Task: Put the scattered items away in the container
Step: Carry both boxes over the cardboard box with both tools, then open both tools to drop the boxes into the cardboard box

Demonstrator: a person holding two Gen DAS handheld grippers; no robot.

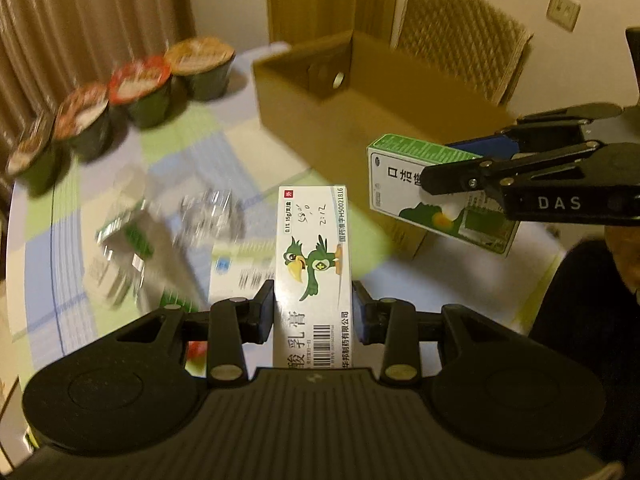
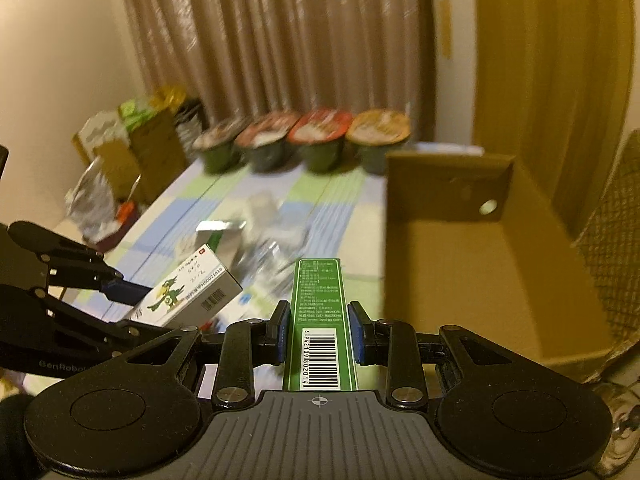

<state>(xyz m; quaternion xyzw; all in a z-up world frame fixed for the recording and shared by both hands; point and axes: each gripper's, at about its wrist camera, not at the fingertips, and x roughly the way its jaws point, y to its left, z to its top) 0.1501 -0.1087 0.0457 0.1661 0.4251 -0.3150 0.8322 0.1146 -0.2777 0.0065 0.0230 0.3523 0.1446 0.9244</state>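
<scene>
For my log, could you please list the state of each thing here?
Left tool: shut on the parrot box, held off the table.
Right tool: shut on the green box, lifted.
Cardboard box: open, nothing visible inside.
Four cups: sealed, upright.

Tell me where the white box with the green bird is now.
The white box with the green bird is shut in the left gripper, held above the table, left of the cardboard box.
</scene>
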